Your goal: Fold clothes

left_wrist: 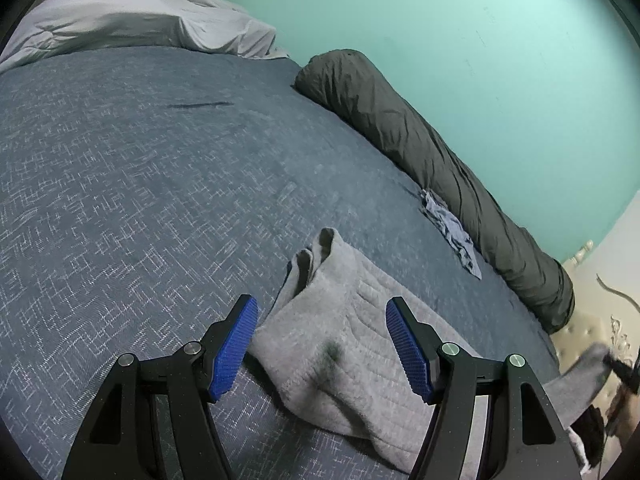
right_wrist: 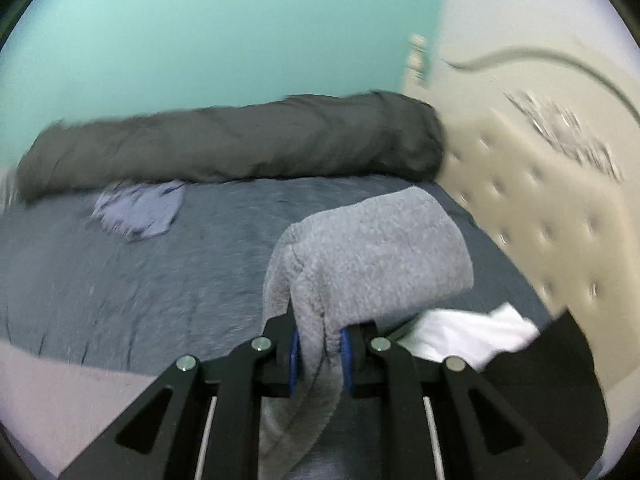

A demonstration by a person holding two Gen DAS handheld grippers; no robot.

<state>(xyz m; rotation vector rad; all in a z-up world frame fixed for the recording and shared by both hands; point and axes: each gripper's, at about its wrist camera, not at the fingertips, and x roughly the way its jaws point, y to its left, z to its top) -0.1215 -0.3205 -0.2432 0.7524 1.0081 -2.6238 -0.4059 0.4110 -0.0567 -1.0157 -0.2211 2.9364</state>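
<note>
A grey knitted garment (left_wrist: 340, 344) lies partly folded on the blue bedspread (left_wrist: 140, 184), with a dark smudge near its middle. My left gripper (left_wrist: 322, 346) hovers open just above it, blue pads on either side of the cloth, touching nothing. In the right wrist view my right gripper (right_wrist: 320, 356) is shut on a fold of the same grey garment (right_wrist: 372, 252), lifted off the bed so the cloth drapes over and forward of the fingers. The right gripper (left_wrist: 622, 368) shows at the far right edge of the left wrist view, blurred.
A long dark grey bolster (left_wrist: 432, 160) lies along the teal wall. A small crumpled light-blue cloth (left_wrist: 452, 232) sits beside it. White and black cloths (right_wrist: 472, 332) lie near the tufted cream headboard (right_wrist: 540, 208). A pale duvet (left_wrist: 132, 20) is heaped at the far end.
</note>
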